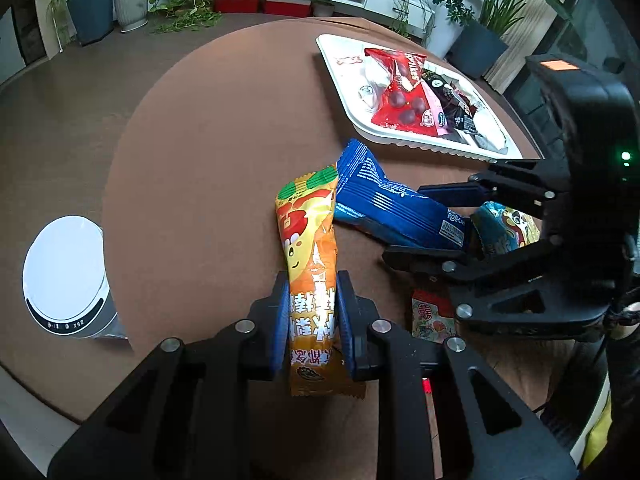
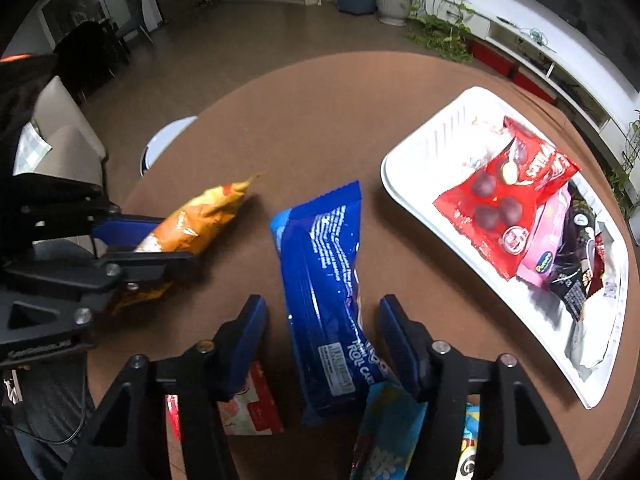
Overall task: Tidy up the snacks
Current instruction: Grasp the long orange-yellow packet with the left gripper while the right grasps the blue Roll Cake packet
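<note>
My left gripper (image 1: pixel 313 284) is shut on an orange snack packet (image 1: pixel 308 240), also seen in the right wrist view (image 2: pixel 196 220). My right gripper (image 2: pixel 322 312) is open, its fingers on either side of a blue roll cake packet (image 2: pixel 324 280) that lies on the round brown table (image 2: pixel 320 120); the packet also shows in the left wrist view (image 1: pixel 392 204). A white tray (image 2: pixel 420 152) at the right holds a red chocolate bag (image 2: pixel 508 204), a pink packet (image 2: pixel 548 240) and dark packets. The tray shows in the left wrist view (image 1: pixel 340 64) too.
A light blue packet (image 2: pixel 388 428) and a red and pink packet (image 2: pixel 256 408) lie near the table's front edge under my right gripper. A white round bin (image 1: pixel 64 276) stands on the floor left of the table. Plants and a white shelf line the far wall.
</note>
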Motion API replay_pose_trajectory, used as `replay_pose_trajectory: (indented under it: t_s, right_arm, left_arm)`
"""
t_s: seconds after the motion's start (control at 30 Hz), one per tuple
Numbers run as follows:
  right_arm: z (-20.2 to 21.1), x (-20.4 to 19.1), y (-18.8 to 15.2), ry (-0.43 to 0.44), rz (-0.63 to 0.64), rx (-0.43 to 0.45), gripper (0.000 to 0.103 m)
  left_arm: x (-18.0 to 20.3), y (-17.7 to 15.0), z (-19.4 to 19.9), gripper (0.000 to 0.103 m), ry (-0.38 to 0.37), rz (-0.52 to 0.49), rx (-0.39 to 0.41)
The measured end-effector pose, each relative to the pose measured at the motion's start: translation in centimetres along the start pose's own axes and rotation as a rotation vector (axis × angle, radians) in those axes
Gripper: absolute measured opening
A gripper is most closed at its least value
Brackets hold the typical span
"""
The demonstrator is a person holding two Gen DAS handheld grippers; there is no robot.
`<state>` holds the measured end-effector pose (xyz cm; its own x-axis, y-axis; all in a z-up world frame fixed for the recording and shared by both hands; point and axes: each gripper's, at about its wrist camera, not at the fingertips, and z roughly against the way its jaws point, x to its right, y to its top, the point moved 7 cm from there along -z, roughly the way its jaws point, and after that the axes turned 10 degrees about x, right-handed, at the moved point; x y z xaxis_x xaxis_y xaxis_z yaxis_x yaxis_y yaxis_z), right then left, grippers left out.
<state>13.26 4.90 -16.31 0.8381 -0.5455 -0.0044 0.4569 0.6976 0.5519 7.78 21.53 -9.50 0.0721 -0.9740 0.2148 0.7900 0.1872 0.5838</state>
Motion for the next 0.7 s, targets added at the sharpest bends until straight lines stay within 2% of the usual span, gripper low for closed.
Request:
replay_pose_trajectory:
  t_s: [0.2, 0.23, 0.27, 0.37, 0.53, 0.7]
  right_arm:
    - [-0.4, 0.2, 0.0, -0.013, 0.016, -0.020, 0.053]
    - [-0.3, 0.2, 0.0, -0.013, 0.018, -0.020, 0.051]
    - [-0.3, 0.2, 0.1, -0.014, 0.019, -0.018, 0.042]
    - [-0.1, 0.2, 0.2, -0.015, 0.015, -0.016, 0.031]
    - [0.1, -0.1, 0.1, -0.001, -0.001, -0.008, 0.029]
    - [0.8, 0.6, 0.2, 0.042, -0.091, 0.044, 0.029]
  left_arm:
    - [0.1, -0.3, 0.0, 0.020, 0.000, -0.004, -0.003]
    - [0.1, -0.3, 0.0, 0.020, 0.000, -0.004, -0.004]
    - [0.1, -0.3, -0.1, 0.020, -0.001, -0.003, -0.004]
    - [0.1, -0.3, -0.1, 0.020, -0.001, 0.001, -0.004]
    - [0.0, -0.2, -0.1, 0.020, -0.006, 0.005, 0.001]
    - [-0.2, -0.1, 0.3, 0.020, -0.020, 0.014, 0.015]
